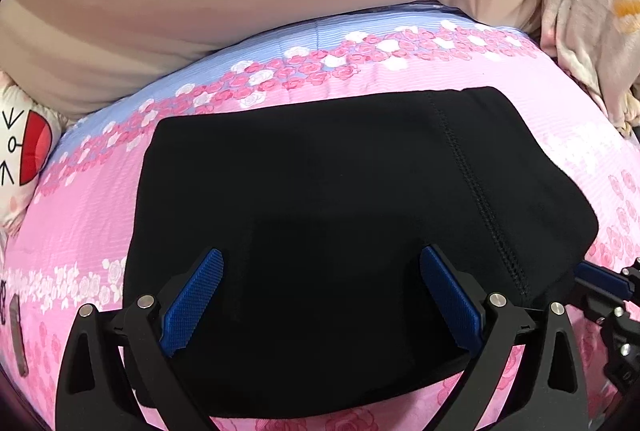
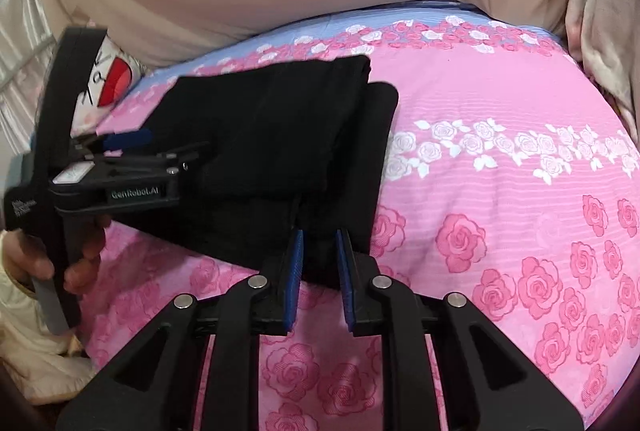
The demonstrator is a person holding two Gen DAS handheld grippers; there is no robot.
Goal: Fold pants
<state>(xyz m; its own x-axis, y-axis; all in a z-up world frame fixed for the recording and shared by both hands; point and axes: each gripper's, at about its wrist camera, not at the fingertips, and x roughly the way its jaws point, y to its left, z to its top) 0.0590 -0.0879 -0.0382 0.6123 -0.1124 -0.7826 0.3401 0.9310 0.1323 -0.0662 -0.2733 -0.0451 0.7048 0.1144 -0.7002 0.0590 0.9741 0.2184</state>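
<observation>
Left wrist view: the bed (image 1: pixel 100 215) carries the black pants (image 1: pixel 340 211), folded into a block with its long axis running nine to three. My left fingers (image 1: pixel 320 295) are spread wide above its six o'clock edge. My right fingers (image 2: pixel 319 273), narrowly parted, straddle the pants' (image 2: pixel 280 151) near corner at twelve o'clock; whether they pinch it, I cannot tell.

Both wrist cams look steeply down, close over bed; both share black pants (image 1: pixel 340 211) (image 2: pixel 280 135), L cam nearer.
</observation>
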